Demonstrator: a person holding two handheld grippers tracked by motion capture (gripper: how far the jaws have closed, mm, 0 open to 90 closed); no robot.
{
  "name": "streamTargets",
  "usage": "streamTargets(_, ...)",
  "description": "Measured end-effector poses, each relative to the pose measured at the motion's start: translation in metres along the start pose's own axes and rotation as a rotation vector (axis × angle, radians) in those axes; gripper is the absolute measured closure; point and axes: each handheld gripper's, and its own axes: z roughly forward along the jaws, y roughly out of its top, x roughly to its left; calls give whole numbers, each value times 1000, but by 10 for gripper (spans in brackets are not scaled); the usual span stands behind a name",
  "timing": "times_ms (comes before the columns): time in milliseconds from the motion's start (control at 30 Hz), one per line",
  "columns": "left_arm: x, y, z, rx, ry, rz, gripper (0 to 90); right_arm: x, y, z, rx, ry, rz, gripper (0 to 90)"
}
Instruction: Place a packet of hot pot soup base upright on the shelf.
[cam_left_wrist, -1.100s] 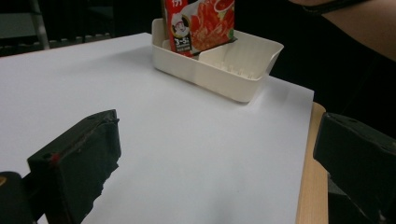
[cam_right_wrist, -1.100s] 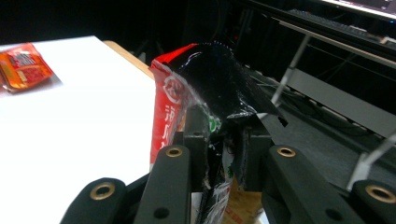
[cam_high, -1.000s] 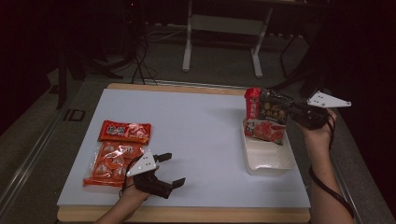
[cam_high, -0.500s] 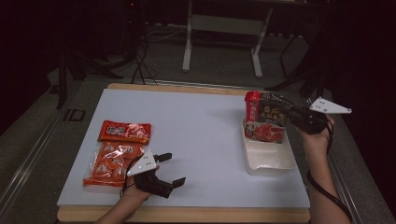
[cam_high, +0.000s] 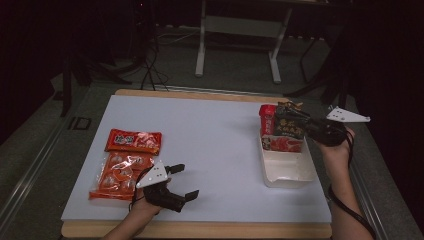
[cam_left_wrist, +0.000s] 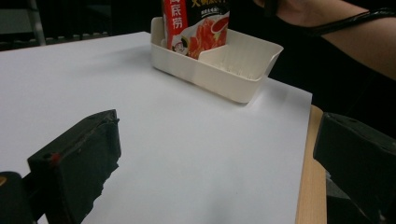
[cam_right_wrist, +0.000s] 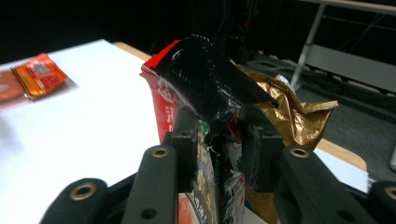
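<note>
Right gripper (cam_high: 295, 119), high view, at 3 o'clock on the table: jaws clamped on the top of a black and red sauce packet (cam_high: 284, 131). In the right gripper view (cam_right_wrist: 218, 135) the two black jaws pinch the packet's (cam_right_wrist: 205, 88) crumpled top edge between them, with a gold foil packet (cam_right_wrist: 294, 114) just behind it at 2 o'clock. The sauce packet stands upright in the far end of a white tray (cam_high: 287, 172); the tray's near end is bare. The hand (cam_high: 336, 150) holding this gripper comes in from 5 o'clock.

Left gripper (cam_high: 182, 181) at 7 o'clock near the table's front edge, jaws spread wide apart, nothing between them. Left gripper view (cam_left_wrist: 215, 163): both jaws hang over bare white table surface (cam_left_wrist: 187, 154), the wooden table edge at 4 o'clock. Ahead at 12 o'clock sits the tray (cam_left_wrist: 219, 74) with the sauce packet (cam_left_wrist: 198, 23) leaning in it.

At 9 o'clock from the left gripper, two orange-red snack bags lie flat: a small one (cam_high: 133, 141) farther off, a larger one (cam_high: 117, 175) nearer, touching or slightly overlapping. White board (cam_high: 200, 140) covers the table.
</note>
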Motion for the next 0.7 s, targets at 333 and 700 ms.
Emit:
streamTargets(333, 1, 0, 0, 1, 2, -10, 14, 8, 21, -17, -74, -5, 94, 494)
streamTargets(700, 1, 2, 0, 15, 9, 0, 14, 30, 58, -27, -90, -6, 57, 447)
